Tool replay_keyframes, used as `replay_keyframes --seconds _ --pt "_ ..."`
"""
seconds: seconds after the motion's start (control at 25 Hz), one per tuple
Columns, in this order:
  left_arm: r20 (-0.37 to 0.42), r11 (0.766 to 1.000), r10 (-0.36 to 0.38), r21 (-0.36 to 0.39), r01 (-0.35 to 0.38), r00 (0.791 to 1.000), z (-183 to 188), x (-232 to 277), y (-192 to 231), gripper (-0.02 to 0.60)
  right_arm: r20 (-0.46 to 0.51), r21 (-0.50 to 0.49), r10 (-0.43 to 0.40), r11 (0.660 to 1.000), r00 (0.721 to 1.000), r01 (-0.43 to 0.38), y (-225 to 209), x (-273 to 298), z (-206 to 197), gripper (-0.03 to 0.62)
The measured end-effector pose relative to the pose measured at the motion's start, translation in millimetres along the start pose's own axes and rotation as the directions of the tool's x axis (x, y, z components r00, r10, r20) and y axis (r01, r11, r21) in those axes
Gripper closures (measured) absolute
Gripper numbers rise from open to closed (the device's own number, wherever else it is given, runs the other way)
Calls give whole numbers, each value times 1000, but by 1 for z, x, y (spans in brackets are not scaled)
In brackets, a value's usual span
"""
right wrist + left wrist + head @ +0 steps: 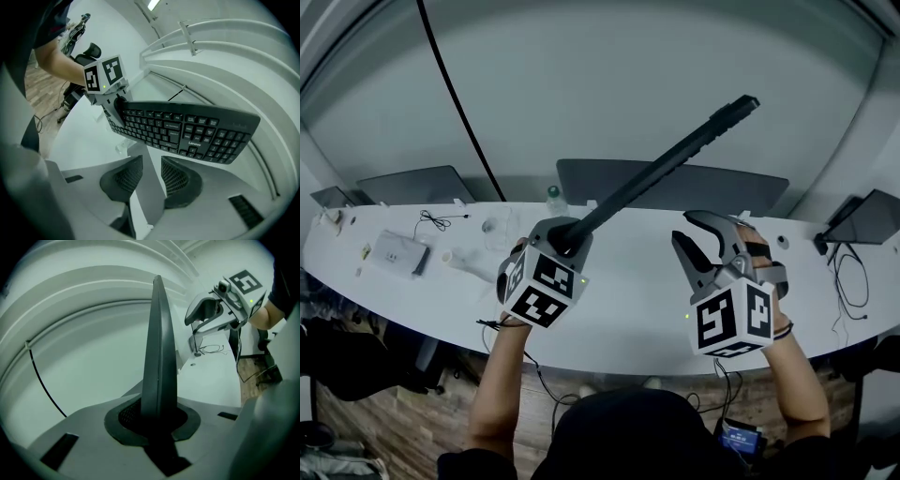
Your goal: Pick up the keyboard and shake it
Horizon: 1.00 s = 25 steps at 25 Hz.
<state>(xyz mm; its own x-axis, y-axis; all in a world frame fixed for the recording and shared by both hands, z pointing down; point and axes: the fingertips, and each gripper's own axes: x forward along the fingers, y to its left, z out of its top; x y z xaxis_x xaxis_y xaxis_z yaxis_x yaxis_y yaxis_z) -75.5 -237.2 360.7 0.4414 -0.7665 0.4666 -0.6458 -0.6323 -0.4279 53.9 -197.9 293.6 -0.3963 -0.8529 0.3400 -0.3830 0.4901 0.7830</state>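
Note:
A black keyboard (666, 164) is up in the air above the white desk, seen edge-on in the head view and slanting up to the right. My left gripper (567, 239) is shut on its near end; in the left gripper view the keyboard (159, 357) rises thin and upright out of the closed pads of that gripper (157, 416). My right gripper (701, 236) hovers to the right, open and empty, apart from the keyboard. The right gripper view shows the keyboard's key side (187, 131) beyond my right gripper's (152, 176) parted pads, with the left gripper (117, 105) clamped at its left end.
The curved white desk (628, 319) runs across below. On it lie a white box (398, 253) with a cord at the left, a small bottle (553, 199) and cables (848, 281) at the right. Dark panels (412, 185) (741, 186) stand along its far edge.

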Motion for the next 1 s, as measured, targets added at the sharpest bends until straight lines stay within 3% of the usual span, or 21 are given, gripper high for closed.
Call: replay_keyframes --seconds 0.28,0.44,0.56,0.72,1.0 --pt "99 989 -61 -130 74 993 12 -14 -17 494 11 101 7 995 1000 -8 -2 0 -8 482" --pt "201 964 -125 -208 167 972 24 -23 -29 495 83 240 69 967 994 -87 2 -4 -9 484" --pt "272 939 -164 -252 235 948 34 -30 -37 497 158 339 113 927 981 -162 6 -9 -7 484" --pt "322 914 -190 -286 287 927 38 -36 -43 497 282 452 155 849 947 -273 8 -17 2 484" --pt "412 865 -245 -317 390 878 53 -49 -74 497 460 526 175 736 870 -426 7 -45 0 482"
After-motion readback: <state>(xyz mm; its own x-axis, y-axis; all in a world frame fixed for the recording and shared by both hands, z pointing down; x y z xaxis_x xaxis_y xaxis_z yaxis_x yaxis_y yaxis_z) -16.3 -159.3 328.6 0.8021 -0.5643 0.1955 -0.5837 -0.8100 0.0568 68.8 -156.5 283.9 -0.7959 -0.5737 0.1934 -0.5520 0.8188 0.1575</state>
